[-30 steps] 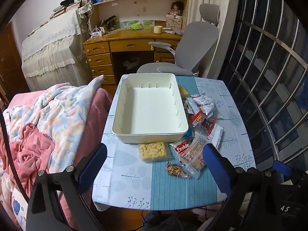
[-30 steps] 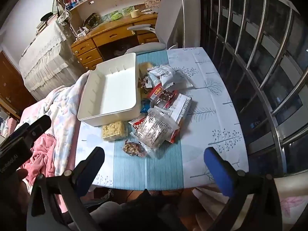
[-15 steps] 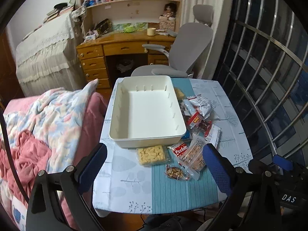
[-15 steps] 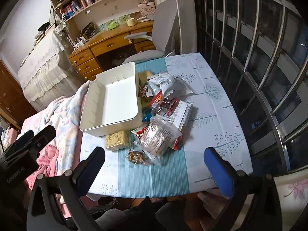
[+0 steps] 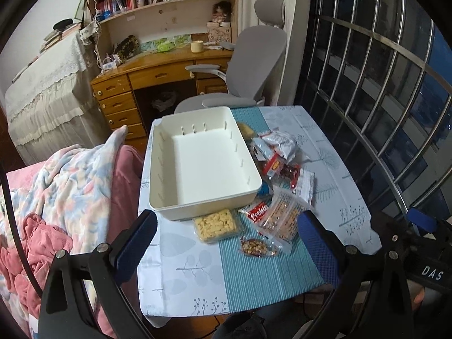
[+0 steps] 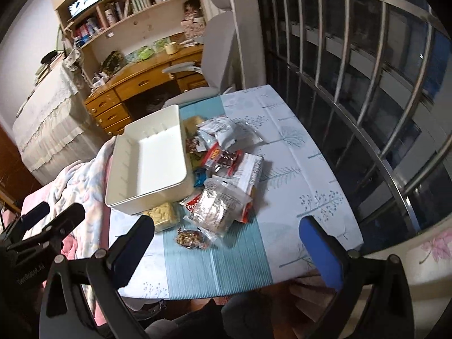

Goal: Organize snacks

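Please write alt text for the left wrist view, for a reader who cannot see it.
An empty white bin stands on a small table, with snack packets piled along its right side and front. The open left gripper hovers above the table's near edge, holding nothing.

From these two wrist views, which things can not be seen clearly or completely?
- Blue packet, right wrist view: mostly buried under the snack pile.
- Yellow snack, left wrist view: partly behind the white bin.
- Small nut packet: print too small to read.
- Right gripper's blue pad, left wrist view: only its tip shows.
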Tool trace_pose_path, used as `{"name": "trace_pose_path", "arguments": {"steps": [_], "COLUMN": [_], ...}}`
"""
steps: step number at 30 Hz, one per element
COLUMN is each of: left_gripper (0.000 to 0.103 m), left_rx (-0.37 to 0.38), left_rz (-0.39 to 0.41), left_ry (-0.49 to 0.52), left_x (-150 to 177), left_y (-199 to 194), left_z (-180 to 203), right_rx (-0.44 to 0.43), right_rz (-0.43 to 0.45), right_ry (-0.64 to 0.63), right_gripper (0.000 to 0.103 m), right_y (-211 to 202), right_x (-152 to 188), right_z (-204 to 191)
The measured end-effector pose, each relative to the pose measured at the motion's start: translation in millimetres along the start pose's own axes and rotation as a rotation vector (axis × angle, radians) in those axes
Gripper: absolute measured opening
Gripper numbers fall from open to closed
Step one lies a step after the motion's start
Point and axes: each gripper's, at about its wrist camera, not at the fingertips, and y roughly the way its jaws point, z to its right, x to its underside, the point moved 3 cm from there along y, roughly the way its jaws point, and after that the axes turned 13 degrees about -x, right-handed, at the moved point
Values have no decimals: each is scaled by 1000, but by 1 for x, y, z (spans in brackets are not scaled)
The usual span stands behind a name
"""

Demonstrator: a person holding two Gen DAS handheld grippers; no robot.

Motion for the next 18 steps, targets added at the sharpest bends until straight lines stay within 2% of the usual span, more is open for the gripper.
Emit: {"name": "trace_pose_path", "arguments": {"steps": [6,18], "left_gripper": [100,100], "left_rx": [2,-22], "left_rz": [-18,-71], "left_ry": [21,-19], "left_x": [5,0], "left_y": [4,20], "left_z": [1,-2], "right_rx": [13,-18], "right_rz": [20,11], "right_ry": [3,-155], "right_gripper": [103,103], "right_y": [-3,14], "right_x": [1,-13], "right_z": [2,-14]}}
